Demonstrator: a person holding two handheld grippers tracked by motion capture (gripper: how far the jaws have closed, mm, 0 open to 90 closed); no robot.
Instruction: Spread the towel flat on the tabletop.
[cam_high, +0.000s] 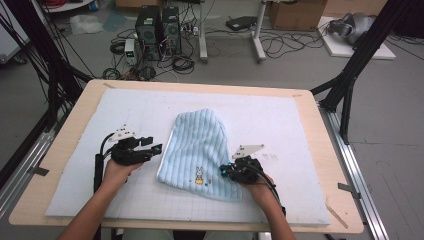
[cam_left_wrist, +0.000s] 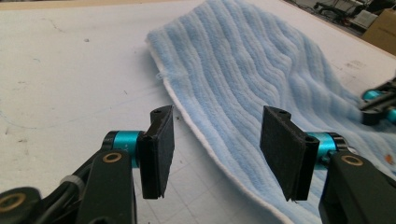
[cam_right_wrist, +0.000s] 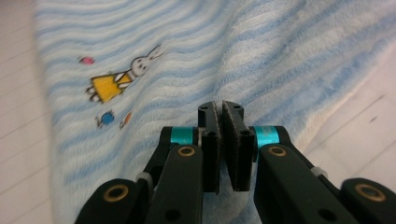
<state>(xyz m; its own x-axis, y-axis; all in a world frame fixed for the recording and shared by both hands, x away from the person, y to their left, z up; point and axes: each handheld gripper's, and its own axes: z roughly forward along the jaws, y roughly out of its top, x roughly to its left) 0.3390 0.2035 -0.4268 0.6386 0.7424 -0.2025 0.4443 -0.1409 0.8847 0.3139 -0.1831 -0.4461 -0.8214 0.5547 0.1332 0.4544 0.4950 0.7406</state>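
Observation:
A light blue striped towel (cam_high: 197, 150) lies folded in the middle of the white mat, with a small rabbit picture (cam_high: 199, 176) near its front edge. My right gripper (cam_high: 225, 171) is at the towel's front right corner. In the right gripper view its jaws (cam_right_wrist: 223, 112) are shut with a fold of the towel (cam_right_wrist: 140, 116) pinched between the pads, and the rabbit picture (cam_right_wrist: 116, 79) lies to the left. My left gripper (cam_high: 155, 147) hovers just left of the towel. Its jaws (cam_left_wrist: 217, 140) stand open and hold nothing, and the towel's white-edged side (cam_left_wrist: 243, 70) runs below them.
The white gridded mat (cam_high: 275, 120) covers most of the wooden table (cam_high: 320, 125). Black frame legs (cam_high: 350, 75) stand at the right and left of the table. Computers (cam_high: 157, 30), cables and a cardboard box (cam_high: 295, 15) are on the floor beyond.

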